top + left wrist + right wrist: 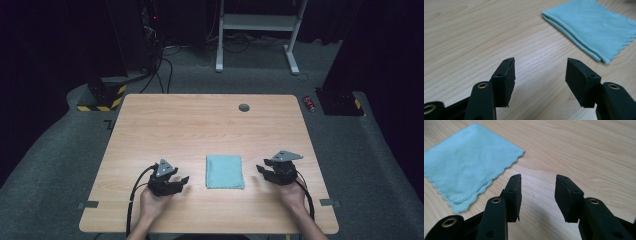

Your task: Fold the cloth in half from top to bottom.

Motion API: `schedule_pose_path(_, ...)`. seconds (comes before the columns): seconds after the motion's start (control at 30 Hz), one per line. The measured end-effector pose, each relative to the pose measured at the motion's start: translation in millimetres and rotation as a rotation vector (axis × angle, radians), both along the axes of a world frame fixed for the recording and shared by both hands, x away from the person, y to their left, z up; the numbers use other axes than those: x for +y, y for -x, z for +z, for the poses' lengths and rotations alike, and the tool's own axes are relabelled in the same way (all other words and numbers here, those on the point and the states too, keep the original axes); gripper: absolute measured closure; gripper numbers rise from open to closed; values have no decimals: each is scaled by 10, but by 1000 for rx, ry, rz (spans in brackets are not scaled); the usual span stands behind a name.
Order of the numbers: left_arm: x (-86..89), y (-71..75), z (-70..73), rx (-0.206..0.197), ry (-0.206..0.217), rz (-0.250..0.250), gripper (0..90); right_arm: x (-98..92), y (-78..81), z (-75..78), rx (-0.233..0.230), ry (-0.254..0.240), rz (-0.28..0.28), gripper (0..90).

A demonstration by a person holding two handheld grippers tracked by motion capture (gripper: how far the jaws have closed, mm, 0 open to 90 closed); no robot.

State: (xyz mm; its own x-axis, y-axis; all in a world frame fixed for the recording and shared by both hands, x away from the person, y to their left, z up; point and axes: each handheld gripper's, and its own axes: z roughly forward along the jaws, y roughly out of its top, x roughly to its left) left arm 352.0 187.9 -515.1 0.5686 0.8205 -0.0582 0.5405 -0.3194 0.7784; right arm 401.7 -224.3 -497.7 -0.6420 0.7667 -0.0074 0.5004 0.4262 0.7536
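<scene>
Cloth [225,171] folded; right gripper view shows scalloped hem, high view whole table [200,125].

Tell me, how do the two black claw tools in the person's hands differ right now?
The left gripper sits left of the folded blue cloth with its fingertips pointing right; the right gripper sits on the cloth's other side with its fingertips pointing left. The left gripper faces the cloth's folded edge, the right gripper its scalloped edges. Both have open jaws, hold nothing, and are clear of the cloth over the wooden table.
</scene>
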Motion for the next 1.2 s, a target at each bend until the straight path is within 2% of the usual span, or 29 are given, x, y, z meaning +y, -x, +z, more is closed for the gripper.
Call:
schedule_pose_path(0.07, 50, -2, -13, -1, -1, 19, 411, -33, 11, -16, -8, 5, -6, 569)
schedule_pose_path(0.3, 207, -20, -48, 2, 50, 93, 411, -153, 46, -58, -10, 3, -46, 571)
schedule_pose_path(0.4, 238, -27, -57, 4, 41, 111, 411, -185, 55, -75, 0, 5, -65, 570)
schedule_pose_path(0.77, 364, -65, -100, 4, 13, 190, 411, -303, 57, -95, -11, 38, -109, 569)
schedule_pose_path(1.0, 419, -86, -118, 12, 20, 217, 412, -363, 56, -144, 1, 33, -131, 569)
schedule_pose_path(1.2, 422, -100, -122, 21, 3, 234, 409, -401, 48, -159, 2, 39, -144, 567)
